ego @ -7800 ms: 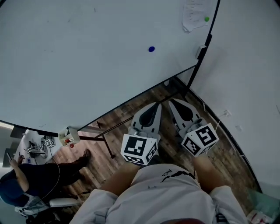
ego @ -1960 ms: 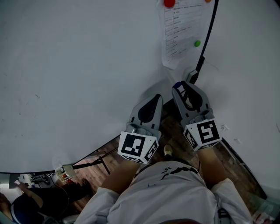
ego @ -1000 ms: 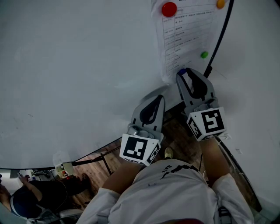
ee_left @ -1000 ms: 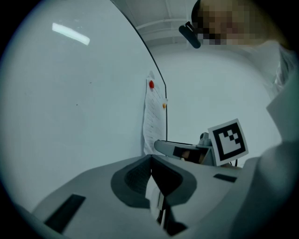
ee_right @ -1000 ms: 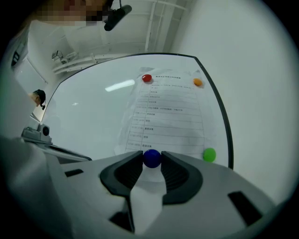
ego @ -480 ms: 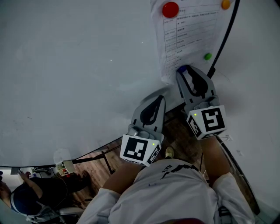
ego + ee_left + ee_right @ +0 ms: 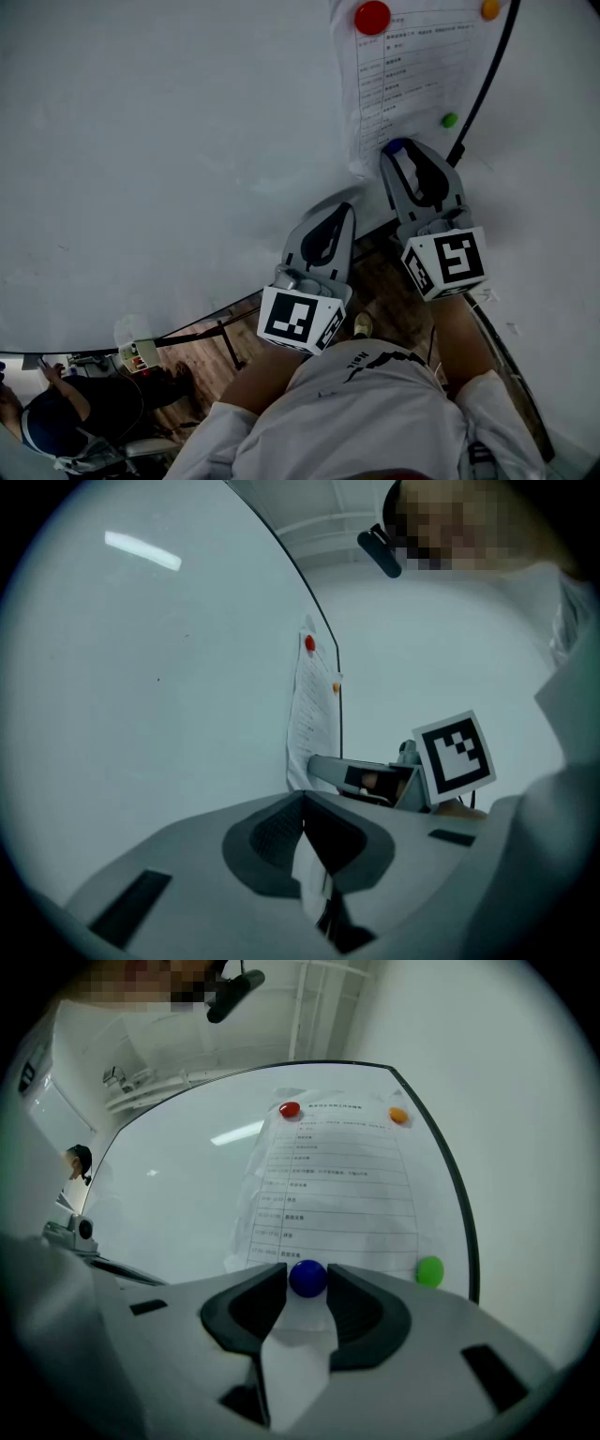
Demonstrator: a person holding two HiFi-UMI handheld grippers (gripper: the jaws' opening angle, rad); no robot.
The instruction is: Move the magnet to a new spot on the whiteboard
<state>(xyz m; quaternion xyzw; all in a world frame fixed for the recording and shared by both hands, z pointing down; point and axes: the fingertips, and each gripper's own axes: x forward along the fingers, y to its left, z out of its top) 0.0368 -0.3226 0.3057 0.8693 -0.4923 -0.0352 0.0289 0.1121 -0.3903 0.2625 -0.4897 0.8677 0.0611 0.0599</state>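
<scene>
The right gripper is clamped on the blue magnet, which sits between its two jaw tips, directly in front of the lower edge of the paper sheet on the whiteboard. The left gripper has its jaws together with nothing between them, and it waits lower, beside the right one, away from the work. A red magnet and an orange magnet hold the top of the sheet, and a green magnet is near its lower right corner, just beside the black frame of the board. It seems the step in hand is to set the blue magnet down at this new spot; whether it touches the board already, I cannot tell. To do it well, the magnet should be pushed straight and flat against the surface until it holds itself, and only then should the jaws be opened, evenly, so that no jaw drags it sideways. It is better to keep it apart from the green magnet, and to pull the gripper straight back so the sheet is not caught or wrinkled
</scene>
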